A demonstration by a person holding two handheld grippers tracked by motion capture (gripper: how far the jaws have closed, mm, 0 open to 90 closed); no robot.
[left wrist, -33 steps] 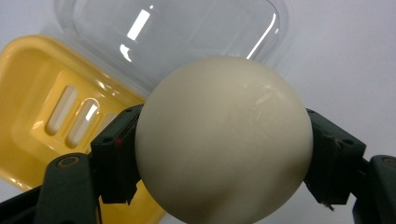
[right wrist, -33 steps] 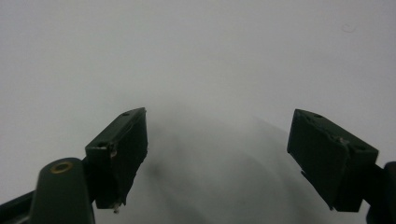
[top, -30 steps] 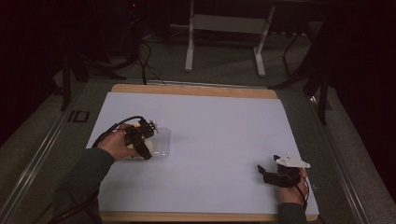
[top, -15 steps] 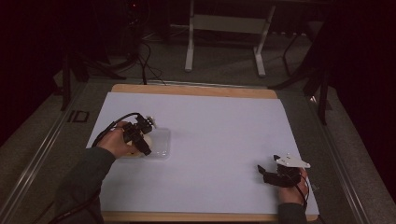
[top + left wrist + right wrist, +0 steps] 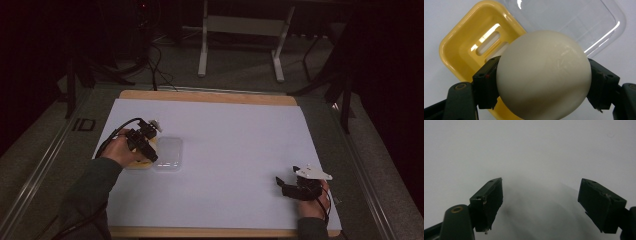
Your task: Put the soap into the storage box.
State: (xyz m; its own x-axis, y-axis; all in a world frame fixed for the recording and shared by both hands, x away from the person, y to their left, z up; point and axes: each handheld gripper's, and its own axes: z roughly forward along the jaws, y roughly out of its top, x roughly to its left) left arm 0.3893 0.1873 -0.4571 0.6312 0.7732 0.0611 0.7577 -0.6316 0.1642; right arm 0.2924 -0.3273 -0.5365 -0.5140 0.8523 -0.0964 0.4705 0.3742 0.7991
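the left hand-held gripper [image 5: 544,82] clamps a smooth, glossy, cream-white oval soap [image 5: 544,75] over the yellow dish [image 5: 464,47].

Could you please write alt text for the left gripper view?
The left gripper holds a cream oval soap bar between its black fingers, above an empty yellow soap dish. A clear plastic lid lies beside the dish on a white surface.

One camera looks down from high over the bench [image 5: 240,150]. Two ride close, each on a hand-held gripper; high and left views share the yellow dish [image 5: 461,47].
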